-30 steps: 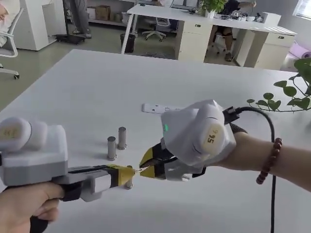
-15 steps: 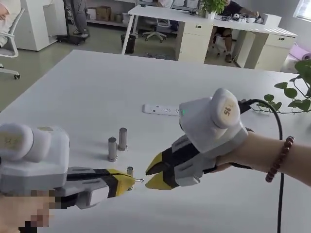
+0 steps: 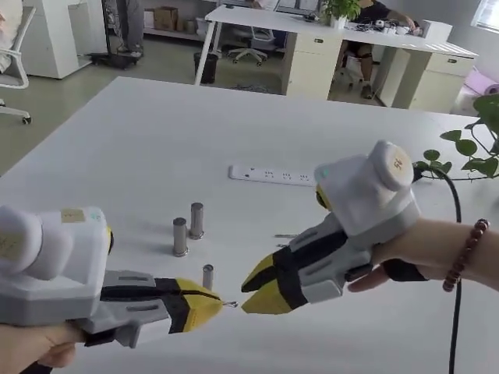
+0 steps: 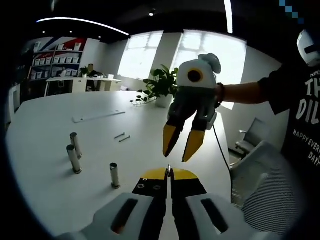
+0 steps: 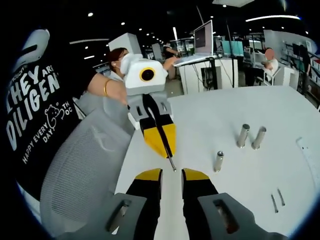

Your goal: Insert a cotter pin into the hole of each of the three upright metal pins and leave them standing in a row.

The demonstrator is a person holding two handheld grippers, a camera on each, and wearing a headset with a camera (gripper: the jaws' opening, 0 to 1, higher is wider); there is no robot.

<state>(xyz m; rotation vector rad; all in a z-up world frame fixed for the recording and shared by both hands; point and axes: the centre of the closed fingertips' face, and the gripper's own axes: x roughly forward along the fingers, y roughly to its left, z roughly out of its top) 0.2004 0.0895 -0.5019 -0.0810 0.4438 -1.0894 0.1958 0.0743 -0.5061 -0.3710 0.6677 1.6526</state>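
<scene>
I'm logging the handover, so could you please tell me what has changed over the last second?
The right gripper opened, let go of the cotter pin and drew back rightward. The left gripper stays shut on it. The three metal pins stand where they were.

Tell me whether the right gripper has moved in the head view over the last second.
Yes. The right gripper has drawn back to the right, away from the nearest metal pin, which stands where it did; its jaws are open.
</scene>
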